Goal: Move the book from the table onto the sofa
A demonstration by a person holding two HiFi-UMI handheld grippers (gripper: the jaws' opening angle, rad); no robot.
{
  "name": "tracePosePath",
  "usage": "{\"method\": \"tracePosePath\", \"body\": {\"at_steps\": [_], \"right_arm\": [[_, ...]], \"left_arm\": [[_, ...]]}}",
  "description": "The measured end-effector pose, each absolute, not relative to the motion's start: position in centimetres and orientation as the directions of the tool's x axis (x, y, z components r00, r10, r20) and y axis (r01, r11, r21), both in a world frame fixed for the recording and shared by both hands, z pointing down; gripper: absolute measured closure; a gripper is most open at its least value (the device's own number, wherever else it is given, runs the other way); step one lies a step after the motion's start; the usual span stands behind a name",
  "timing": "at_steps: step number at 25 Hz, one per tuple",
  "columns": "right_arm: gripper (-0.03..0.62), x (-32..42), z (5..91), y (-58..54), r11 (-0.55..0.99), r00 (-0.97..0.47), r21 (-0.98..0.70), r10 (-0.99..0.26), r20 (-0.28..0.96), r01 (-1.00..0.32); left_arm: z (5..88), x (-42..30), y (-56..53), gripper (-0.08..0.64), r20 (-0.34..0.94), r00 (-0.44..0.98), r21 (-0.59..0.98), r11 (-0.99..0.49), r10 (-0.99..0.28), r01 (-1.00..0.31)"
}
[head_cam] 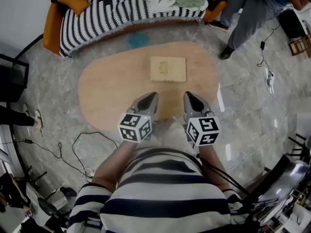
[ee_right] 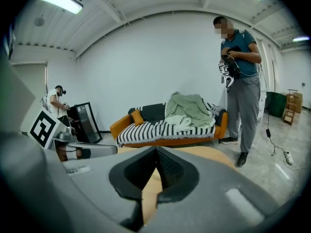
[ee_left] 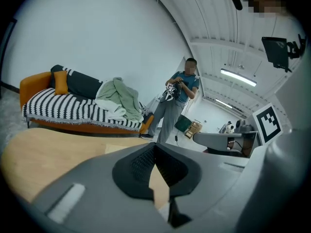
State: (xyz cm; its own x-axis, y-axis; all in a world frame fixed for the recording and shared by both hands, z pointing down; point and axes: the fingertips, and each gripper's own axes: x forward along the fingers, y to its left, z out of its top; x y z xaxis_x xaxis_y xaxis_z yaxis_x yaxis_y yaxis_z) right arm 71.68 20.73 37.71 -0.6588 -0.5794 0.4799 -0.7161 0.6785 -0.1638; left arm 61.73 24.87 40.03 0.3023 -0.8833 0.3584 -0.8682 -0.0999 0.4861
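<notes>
Book (head_cam: 168,69) sits beyond left tongs (head_cam: 154,96) and right tongs (head_cam: 187,95), parallel, closed, tilted down.

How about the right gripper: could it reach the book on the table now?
Probably yes: the book lies alone on the table, just ahead of the right gripper, only bare tabletop between. Its shut jaws would need opening first.

A thin, pale tan, square book (head_cam: 168,69) lies flat and closed on the oval light-wood table (head_cam: 112,89), with a faint line drawing on its cover. It sits on the table's far half, toward the orange sofa (head_cam: 97,13) with its black-and-white striped cover, bare floor between them.
</notes>
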Motion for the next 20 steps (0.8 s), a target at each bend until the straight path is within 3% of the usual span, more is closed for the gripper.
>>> {"method": "tracePosePath", "body": {"at_steps": [20], "right_arm": [[0.597,71.6,44.3,11.9,0.704,-0.68,-0.23,-0.464,0.568,-0.672]], "left_arm": [[47.0,63.0,16.3,0.561,0.497,0.282,0.488,-0.004,-0.821,-0.873]]}}
